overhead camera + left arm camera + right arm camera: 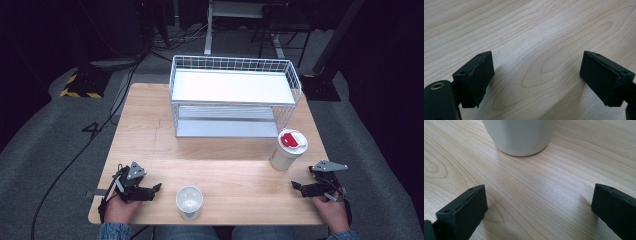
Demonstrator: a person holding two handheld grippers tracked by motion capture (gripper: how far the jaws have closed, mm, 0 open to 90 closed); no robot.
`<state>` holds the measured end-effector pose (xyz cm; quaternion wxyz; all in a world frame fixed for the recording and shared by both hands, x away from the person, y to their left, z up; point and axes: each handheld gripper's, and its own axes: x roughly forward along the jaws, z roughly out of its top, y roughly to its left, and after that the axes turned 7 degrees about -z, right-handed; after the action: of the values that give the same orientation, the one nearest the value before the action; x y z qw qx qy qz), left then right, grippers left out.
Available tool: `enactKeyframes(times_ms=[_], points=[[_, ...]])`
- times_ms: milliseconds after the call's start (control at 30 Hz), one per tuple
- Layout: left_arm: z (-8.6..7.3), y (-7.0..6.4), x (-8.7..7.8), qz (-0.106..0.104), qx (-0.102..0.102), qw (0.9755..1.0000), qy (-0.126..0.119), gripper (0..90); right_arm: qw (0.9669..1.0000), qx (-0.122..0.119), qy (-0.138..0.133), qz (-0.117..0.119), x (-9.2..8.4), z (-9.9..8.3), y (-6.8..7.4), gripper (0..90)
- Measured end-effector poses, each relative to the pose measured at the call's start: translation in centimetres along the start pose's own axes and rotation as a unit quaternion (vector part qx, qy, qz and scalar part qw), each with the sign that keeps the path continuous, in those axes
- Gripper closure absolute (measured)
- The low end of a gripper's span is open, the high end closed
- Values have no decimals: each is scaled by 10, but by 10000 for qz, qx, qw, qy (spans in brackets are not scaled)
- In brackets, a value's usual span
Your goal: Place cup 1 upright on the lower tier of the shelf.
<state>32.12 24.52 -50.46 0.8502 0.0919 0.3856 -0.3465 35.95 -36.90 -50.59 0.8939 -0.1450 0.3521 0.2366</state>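
Note:
A tall white cup with a red-and-white lid [288, 149] stands on the wooden table [235, 170] at the right. A shorter open white cup [189, 201] sits near the front edge, in the middle. My left gripper [155, 191] rests low at the front left, pointing right toward the open cup, a short way from it. In the left gripper view its jaws [536, 72] stand open over bare wood. My right gripper [298, 189] lies at the front right, just below the lidded cup. Its jaws [539, 205] are open, with a white cup's base [520, 137] a little ahead of them.
A white wire basket shelf with two levels [235, 97] occupies the back half of the table. Black cables [100, 125] trail over the grey floor on the left. A person's hands hold both grippers at the table's near edge.

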Motion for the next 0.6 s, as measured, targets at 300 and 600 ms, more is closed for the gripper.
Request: enactKeyframes(times_ms=[300,600], points=[[0,-1,0,28,-35,10000,-13,130,10000,40,7,-33,0,0,1,5],[0,-2,0,88,-83,9999,6,130,9999,139,5,-99,0,1,2,12]])
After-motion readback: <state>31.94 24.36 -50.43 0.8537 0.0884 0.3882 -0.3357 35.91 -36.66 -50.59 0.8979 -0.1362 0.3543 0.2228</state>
